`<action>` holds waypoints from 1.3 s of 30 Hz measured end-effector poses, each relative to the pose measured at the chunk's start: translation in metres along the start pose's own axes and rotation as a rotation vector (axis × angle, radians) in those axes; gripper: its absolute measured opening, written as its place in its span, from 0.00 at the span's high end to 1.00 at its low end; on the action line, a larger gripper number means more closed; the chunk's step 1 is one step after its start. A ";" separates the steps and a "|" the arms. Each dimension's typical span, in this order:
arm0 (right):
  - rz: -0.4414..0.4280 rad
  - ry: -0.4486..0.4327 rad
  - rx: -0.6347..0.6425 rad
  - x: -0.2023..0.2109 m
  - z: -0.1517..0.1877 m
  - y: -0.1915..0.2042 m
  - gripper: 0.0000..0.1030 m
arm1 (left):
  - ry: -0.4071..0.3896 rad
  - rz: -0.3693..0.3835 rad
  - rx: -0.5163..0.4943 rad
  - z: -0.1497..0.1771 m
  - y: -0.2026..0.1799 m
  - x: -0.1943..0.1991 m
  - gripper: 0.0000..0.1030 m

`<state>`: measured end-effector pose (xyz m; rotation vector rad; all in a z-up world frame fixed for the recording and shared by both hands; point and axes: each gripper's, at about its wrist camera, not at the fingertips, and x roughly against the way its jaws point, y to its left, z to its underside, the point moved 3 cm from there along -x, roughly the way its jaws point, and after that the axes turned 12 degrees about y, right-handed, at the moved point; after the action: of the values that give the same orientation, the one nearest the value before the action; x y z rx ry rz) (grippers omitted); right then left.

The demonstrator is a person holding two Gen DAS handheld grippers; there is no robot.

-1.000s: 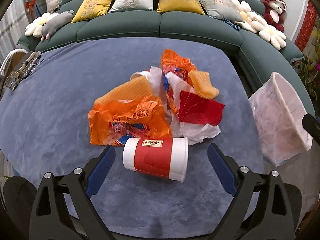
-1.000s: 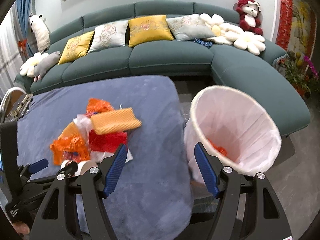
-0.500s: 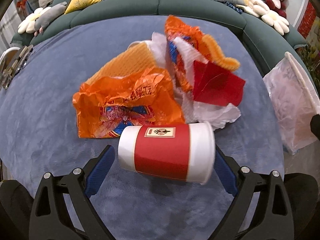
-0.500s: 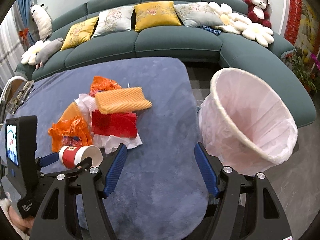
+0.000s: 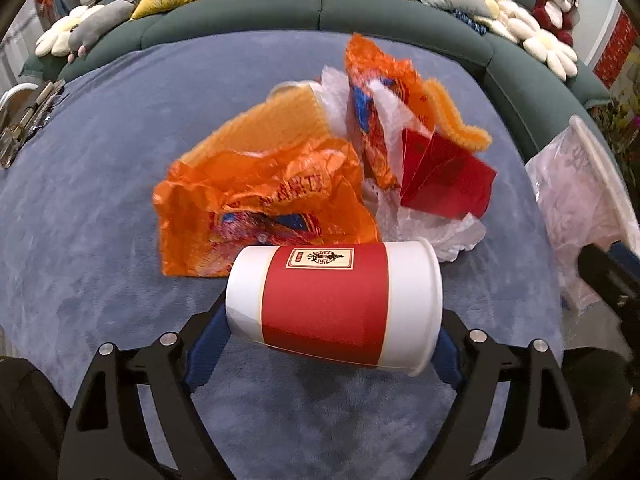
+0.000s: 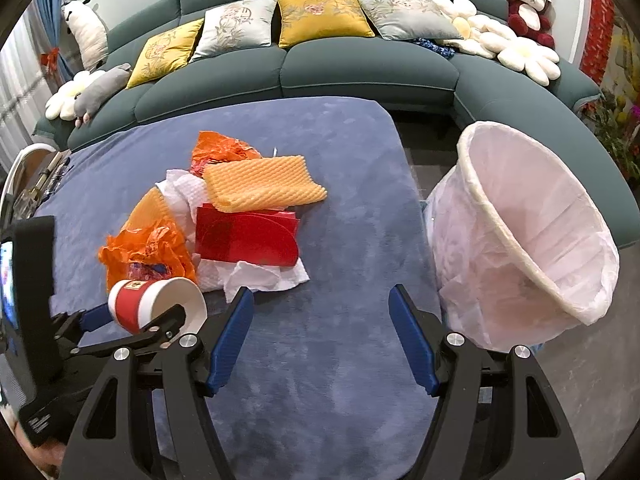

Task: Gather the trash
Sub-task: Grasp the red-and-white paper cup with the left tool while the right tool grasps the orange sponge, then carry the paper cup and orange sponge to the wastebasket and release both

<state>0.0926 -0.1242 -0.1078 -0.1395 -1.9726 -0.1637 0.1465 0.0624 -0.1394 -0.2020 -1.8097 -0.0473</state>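
A red and white paper cup (image 5: 334, 304) lies on its side between the fingers of my left gripper (image 5: 332, 336), which is shut on it end to end and holds it just above the blue table; the cup also shows in the right wrist view (image 6: 154, 304). Behind it lies a trash pile: an orange plastic bag (image 5: 256, 208), orange foam sheets (image 6: 260, 184), red envelopes (image 6: 248, 236) and white tissue (image 6: 256, 276). My right gripper (image 6: 322, 330) is open and empty over the table's near right part, next to the white-lined bin (image 6: 532, 232).
The blue-covered table (image 6: 340, 380) ends at a rounded right edge beside the bin. A green sofa (image 6: 360, 68) with cushions and plush toys curves behind the table and to the right. Metal items (image 5: 24, 120) lie at the table's far left edge.
My left gripper moved forward around the paper cup and closed on it, and the cup now sits lifted between the fingers. The right gripper drew back a little from the bin.
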 end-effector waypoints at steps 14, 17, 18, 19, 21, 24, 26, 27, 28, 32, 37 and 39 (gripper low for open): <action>-0.044 -0.069 0.044 0.002 -0.054 0.043 0.35 | -0.113 0.000 0.140 -0.032 0.041 0.063 0.21; -0.049 -0.061 0.058 -0.009 -0.066 0.053 0.35 | -0.122 -0.019 0.146 -0.039 0.047 0.064 0.21; -0.049 -0.057 0.063 -0.014 -0.069 0.057 0.35 | -0.124 -0.023 0.148 -0.042 0.050 0.064 0.21; -0.048 -0.053 0.069 -0.018 -0.073 0.060 0.35 | -0.124 -0.024 0.149 -0.044 0.051 0.064 0.21; -0.046 -0.043 0.080 -0.028 -0.077 0.066 0.35 | -0.124 -0.027 0.150 -0.047 0.055 0.063 0.21; -0.042 -0.023 0.089 -0.042 -0.082 0.071 0.36 | -0.118 -0.030 0.150 -0.051 0.057 0.059 0.21; -0.035 -0.010 0.092 -0.050 -0.084 0.072 0.38 | -0.112 -0.027 0.153 -0.054 0.059 0.056 0.21; -0.034 -0.005 0.092 -0.052 -0.083 0.072 0.40 | -0.109 -0.027 0.153 -0.055 0.059 0.054 0.21; -0.033 0.003 0.091 -0.057 -0.084 0.071 0.44 | -0.107 -0.027 0.152 -0.056 0.059 0.053 0.21; -0.041 0.023 0.084 -0.066 -0.085 0.068 0.63 | -0.099 -0.019 0.156 -0.061 0.058 0.049 0.21; -0.051 0.004 0.070 -0.058 -0.080 0.059 0.87 | -0.101 -0.016 0.151 -0.061 0.051 0.052 0.21; -0.056 -0.010 0.057 -0.052 -0.078 0.053 0.89 | -0.107 -0.017 0.144 -0.061 0.046 0.055 0.21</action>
<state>0.1925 -0.0871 -0.1218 -0.0482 -1.9896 -0.1431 0.1996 0.1053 -0.0747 -0.0882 -1.9132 0.0838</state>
